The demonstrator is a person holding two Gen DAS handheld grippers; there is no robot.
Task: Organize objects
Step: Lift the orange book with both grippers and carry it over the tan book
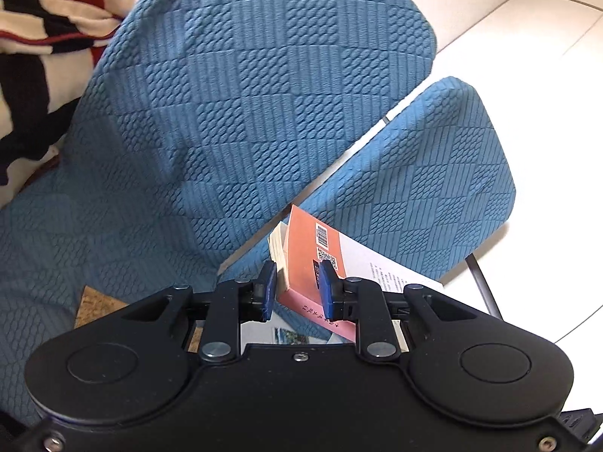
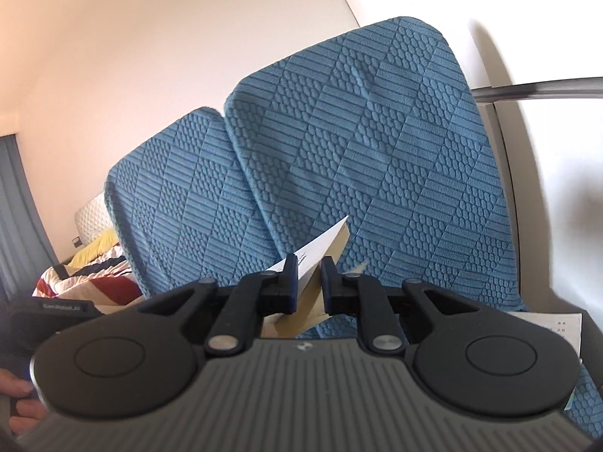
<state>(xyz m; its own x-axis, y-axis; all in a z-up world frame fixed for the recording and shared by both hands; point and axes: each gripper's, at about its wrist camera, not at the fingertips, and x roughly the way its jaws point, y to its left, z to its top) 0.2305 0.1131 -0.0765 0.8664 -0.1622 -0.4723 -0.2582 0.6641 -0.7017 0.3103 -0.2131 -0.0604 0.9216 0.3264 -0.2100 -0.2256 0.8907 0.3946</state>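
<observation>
The left tool (image 1: pixel 296 288) was closed on a paperback book (image 1: pixel 312 260), its blue pads (image 1: pixel 268 290) pressing either side of the spine end. The cover was orange fading to pink, with a barcode and a small QR code printed near the top; the characters along the pink spine were too small to read. Cream page edges showed at the far end. Just right of it a white printed sheet (image 1: pixel 392 271) fanned out, its lines of text illegible. A speckled cork-like board (image 1: pixel 96 303) lay below left of the tool.

The right tool (image 2: pixel 306 282) was clamped on a thin bundle of white and cream pages (image 2: pixel 320 260), tilted up to the right. Whether these belonged to the same book I could not tell. At the lower left, a dark casing bearing the lettering "GenRobot.AI" (image 2: pixel 62 307) showed, with a person's fingers (image 2: pixel 20 406) beneath it.

Beyond both tools stood two blue cushions (image 2: pixel 361 158) leaning against a pale wall, their knitted fabric quilted in a chequer of ribbed and pebbled squares. Further left lay a striped blanket (image 1: pixel 41 37) in white, black and red, and a white tiled floor (image 1: pixel 527 37) stretched away on the right.
</observation>
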